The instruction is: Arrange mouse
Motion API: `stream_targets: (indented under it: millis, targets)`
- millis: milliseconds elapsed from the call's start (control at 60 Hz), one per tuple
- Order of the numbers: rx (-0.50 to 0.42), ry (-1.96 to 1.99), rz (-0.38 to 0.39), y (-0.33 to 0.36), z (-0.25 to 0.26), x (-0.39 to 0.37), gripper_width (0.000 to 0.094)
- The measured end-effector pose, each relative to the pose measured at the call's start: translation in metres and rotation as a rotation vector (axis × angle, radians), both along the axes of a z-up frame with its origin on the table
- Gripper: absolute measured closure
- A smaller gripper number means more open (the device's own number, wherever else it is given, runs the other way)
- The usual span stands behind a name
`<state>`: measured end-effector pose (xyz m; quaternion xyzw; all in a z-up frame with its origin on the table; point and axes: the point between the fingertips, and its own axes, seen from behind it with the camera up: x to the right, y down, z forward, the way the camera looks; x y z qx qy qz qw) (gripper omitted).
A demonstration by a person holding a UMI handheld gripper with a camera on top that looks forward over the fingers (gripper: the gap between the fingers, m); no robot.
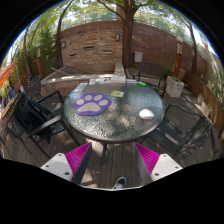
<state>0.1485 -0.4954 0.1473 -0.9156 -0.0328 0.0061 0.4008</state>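
Observation:
A round glass table (112,122) stands ahead on a wooden deck. On it lies a purple mouse pad (93,103) shaped like a paw, toward the table's left. A small white mouse (147,113) rests on the glass at the right side. My gripper (112,158) is well back from the table, with its two pink-padded fingers (78,156) wide apart and nothing between them. Only deck boards and a shoe (120,183) show between the fingers.
Dark chairs stand around the table: one at the left (38,115), one at the right (185,125), more behind. A small green item (117,93) lies at the table's far side. A brick wall (95,45) and a tree trunk (128,35) rise beyond.

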Motion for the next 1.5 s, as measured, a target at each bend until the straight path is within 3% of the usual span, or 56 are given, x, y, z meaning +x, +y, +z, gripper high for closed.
stream_targets:
  millis: [200,417,617,783,1000,1183,1350,1500]
  targets:
    - [0.108,-0.069,-0.102,0.113,-0.051,0.101,0.0093]
    - [0.091,0.005,-0.181,0.221,-0.125,0.154,0.0098]
    - [0.066,0.057,-0.203,0.282,-0.154,0.170,0.0090]
    - [0.075,0.076,-0.177,0.314,-0.156,0.171,0.0102]
    - [0.064,-0.008,-0.162,0.339,-0.163,0.167,0.0427]
    - [0.038,-0.028,-0.172,0.336,-0.162,0.165,0.0523]
    - [0.101,-0.075,-0.251,0.348,-0.116,0.186,0.0557]
    - [0.301,-0.028,-0.295,0.383,0.017,0.156,0.0556]
